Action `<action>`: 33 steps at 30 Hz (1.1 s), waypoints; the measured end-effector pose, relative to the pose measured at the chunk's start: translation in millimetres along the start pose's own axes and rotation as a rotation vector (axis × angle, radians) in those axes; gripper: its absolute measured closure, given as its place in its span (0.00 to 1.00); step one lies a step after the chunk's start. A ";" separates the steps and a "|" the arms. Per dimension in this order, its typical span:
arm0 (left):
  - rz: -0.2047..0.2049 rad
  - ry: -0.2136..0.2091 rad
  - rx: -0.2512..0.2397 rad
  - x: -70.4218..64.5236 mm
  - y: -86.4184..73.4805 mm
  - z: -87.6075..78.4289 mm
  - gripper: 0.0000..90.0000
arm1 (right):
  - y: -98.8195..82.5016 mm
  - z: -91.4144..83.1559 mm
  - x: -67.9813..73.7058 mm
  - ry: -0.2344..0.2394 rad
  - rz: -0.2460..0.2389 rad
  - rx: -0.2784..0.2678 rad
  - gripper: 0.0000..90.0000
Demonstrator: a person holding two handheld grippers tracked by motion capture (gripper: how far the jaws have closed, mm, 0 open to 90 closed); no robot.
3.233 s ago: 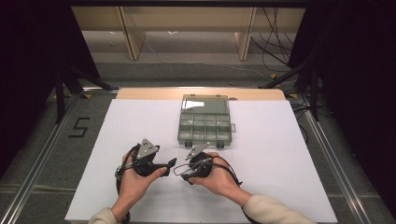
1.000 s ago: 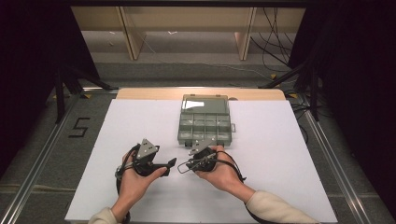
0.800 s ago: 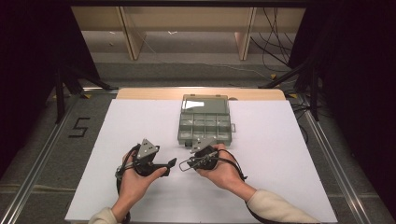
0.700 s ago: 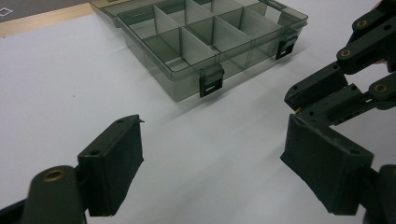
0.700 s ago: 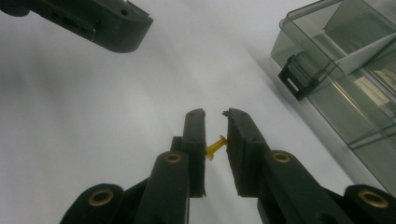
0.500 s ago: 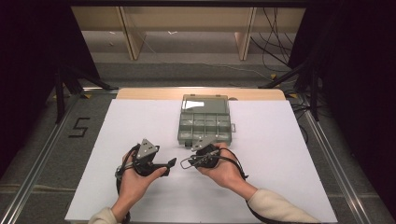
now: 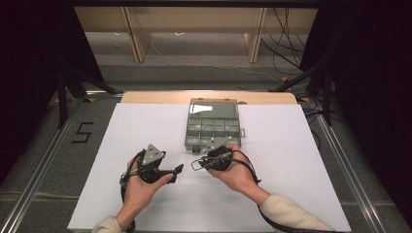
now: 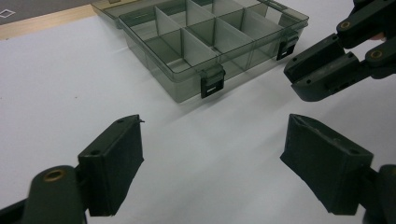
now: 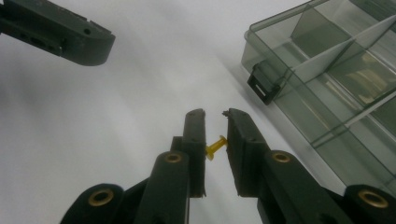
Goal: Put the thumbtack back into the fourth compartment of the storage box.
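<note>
The right gripper [image 9: 215,114], carried in a hand reaching in from the lower right, is pointing leftward just in front of the compartment box [image 7: 213,128], its jaws narrowed and pinching a small yellow pin [image 9: 215,146] crosswise between the pads. The left gripper [image 8: 212,154] is hovering low over the white table [image 7: 301,160], jaws standing wide with nothing between them, aimed toward the box's near latch [image 8: 212,85].

Both forearms come in from the near edge. The left gripper [image 7: 165,171] sits low at near left, its 2 jaws spread wide and pointing right. The right gripper [image 7: 201,162] is just right of it, jaws nearly together, pointing left.
</note>
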State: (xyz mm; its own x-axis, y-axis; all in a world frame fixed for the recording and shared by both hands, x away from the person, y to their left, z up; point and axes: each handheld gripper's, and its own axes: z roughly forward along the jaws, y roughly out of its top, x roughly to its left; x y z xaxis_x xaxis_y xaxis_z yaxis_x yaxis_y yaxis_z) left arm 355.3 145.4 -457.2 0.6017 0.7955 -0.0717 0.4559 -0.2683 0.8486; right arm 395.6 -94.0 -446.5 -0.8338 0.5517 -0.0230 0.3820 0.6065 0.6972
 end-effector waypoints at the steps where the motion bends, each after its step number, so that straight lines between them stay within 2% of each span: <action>1: 0.002 0.003 0.000 0.0 0.1 -0.2 0.21 | -0.1 0.0 -0.9 -0.003 -0.002 -0.008 0.87; 2: 0.002 0.002 0.001 0.1 0.0 -0.2 0.21 | 0.4 -1.4 -2.6 0.002 0.001 0.002 0.87; 4: 0.000 -0.003 0.000 0.3 -0.2 0.3 0.21 | 0.1 -1.3 -4.8 -0.016 0.009 -0.013 0.87; 5: 0.000 -0.001 0.001 0.1 -0.1 0.0 0.21 | 0.5 -3.7 -6.2 -0.005 0.016 0.004 0.87; 6: 0.002 0.003 0.001 0.0 0.0 -0.2 0.21 | 0.3 -2.7 -8.1 -0.021 0.009 -0.021 0.87; 9: 0.003 -0.001 0.000 0.3 0.0 0.0 0.21 | 1.3 -7.0 -12.4 -0.021 0.027 -0.007 0.87; 10: 0.001 -0.001 0.001 0.2 -0.1 0.0 0.21 | 0.9 -6.3 -13.7 -0.036 0.025 -0.025 0.87; 11: 0.001 -0.001 0.001 0.1 -0.1 0.1 0.21 | 1.3 -8.3 -15.4 -0.024 0.032 -0.011 0.87; 13: 0.001 -0.001 0.000 0.0 0.0 0.2 0.21 | 1.1 -8.3 -18.1 -0.042 0.037 -0.031 0.87; 14: 0.003 -0.002 0.001 0.1 0.0 0.2 0.21 | 1.4 -10.4 -20.1 -0.032 0.036 -0.018 0.87; 16: 0.004 0.001 0.002 -0.2 0.0 0.2 0.21 | 1.3 -10.4 -22.3 -0.054 0.043 -0.040 0.87; 17: 0.003 0.001 0.003 -0.1 -0.1 0.2 0.21 | 1.8 -12.8 -23.6 -0.043 0.048 -0.023 0.87; 19: 0.003 0.001 0.003 -0.1 -0.1 0.2 0.21 | 1.8 -12.6 -25.9 -0.060 0.052 -0.046 0.87; 20: 0.003 0.001 0.002 -0.1 -0.1 0.2 0.21 | 2.3 -15.3 -27.9 -0.048 0.053 -0.026 0.87; 24: 0.004 -0.002 0.001 0.0 0.0 0.2 0.21 | 1.5 -15.8 -33.0 -0.076 0.062 -0.058 0.87; 25: 0.002 0.001 0.002 -0.3 0.0 0.1 0.21 | 2.0 -18.0 -34.2 -0.064 0.074 -0.042 0.87; 26: 0.003 0.001 0.002 -0.3 0.0 0.1 0.21 | 1.7 -17.3 -35.2 -0.074 0.078 -0.058 0.87; 27: 0.003 0.001 0.002 -0.3 0.1 0.1 0.21 | 2.0 -19.4 -37.3 -0.065 0.076 -0.040 0.87; 28: 0.005 0.002 0.002 -0.3 0.2 0.1 0.21 | 1.4 -18.0 -38.2 -0.080 0.078 -0.065 0.87; 29: 0.005 0.002 0.002 -0.3 0.2 0.1 0.21 | 1.9 -20.5 -39.8 -0.071 0.085 -0.046 0.87; 31: 0.003 0.001 0.002 -0.2 0.1 0.2 0.21 | 1.3 -19.7 -42.3 -0.091 0.085 -0.071 0.87; 32: 0.002 0.001 0.002 -0.3 -0.1 0.4 0.21 | 1.7 -22.0 -43.9 -0.078 0.089 -0.053 0.87; 33: 0.004 0.001 0.004 -0.3 0.0 0.4 0.21 | 1.2 -21.1 -44.4 -0.094 0.093 -0.071 0.87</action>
State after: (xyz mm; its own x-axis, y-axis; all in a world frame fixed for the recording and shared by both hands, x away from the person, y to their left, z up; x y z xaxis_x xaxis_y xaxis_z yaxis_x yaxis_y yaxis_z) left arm 355.3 145.0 -457.4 0.6028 0.7950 -0.0681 0.4561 -0.2733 0.8470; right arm 424.7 -129.8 -429.6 -0.7536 0.6570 -0.0203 0.4245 0.5100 0.7481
